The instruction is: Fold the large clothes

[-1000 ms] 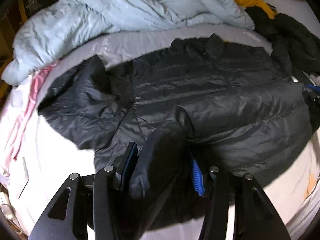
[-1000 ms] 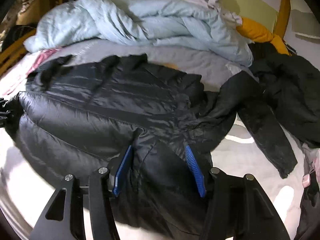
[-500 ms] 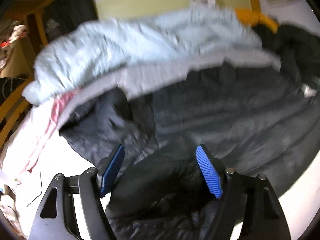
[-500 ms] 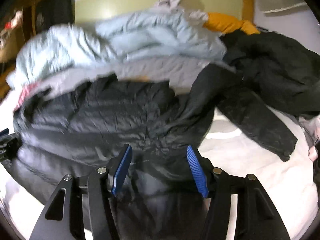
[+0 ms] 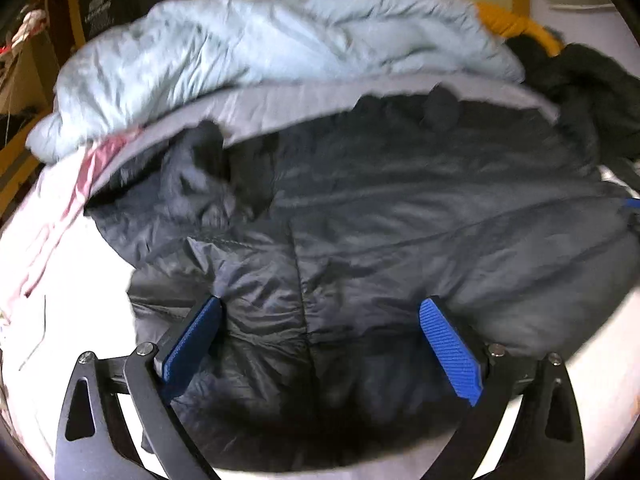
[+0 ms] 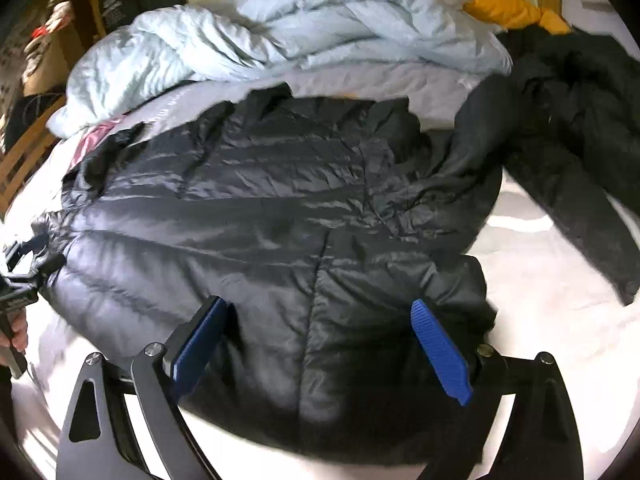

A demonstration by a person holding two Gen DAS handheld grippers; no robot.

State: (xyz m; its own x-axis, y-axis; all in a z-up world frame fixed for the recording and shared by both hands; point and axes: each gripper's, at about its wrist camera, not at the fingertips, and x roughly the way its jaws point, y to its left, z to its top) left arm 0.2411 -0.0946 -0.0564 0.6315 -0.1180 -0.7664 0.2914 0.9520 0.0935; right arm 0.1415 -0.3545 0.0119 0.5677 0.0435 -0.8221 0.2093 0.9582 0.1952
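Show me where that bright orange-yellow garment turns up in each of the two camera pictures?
Left wrist view: the orange garment sits top right, behind the light blue duvet.
Right wrist view: the orange garment is again top right, larger.
Shared landmark: the light blue duvet, just left of it in both.

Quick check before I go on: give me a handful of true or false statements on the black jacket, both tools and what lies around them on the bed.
1. The black puffer jacket lies spread on the bed. True.
2. The left tool is clamped on a sleeve. False: its jaws are opening, with jacket fabric lying between the pads, unpinched.
3. The right tool has its jaws wide apart over the jacket's near edge. True; they are opening.
4. A light blue duvet is bunched up beyond the jacket. True.
5. The orange item lies on top of the jacket. False: it sits at the far right, behind the duvet.
6. The second dark garment lies left of the jacket. False: it lies to the right.
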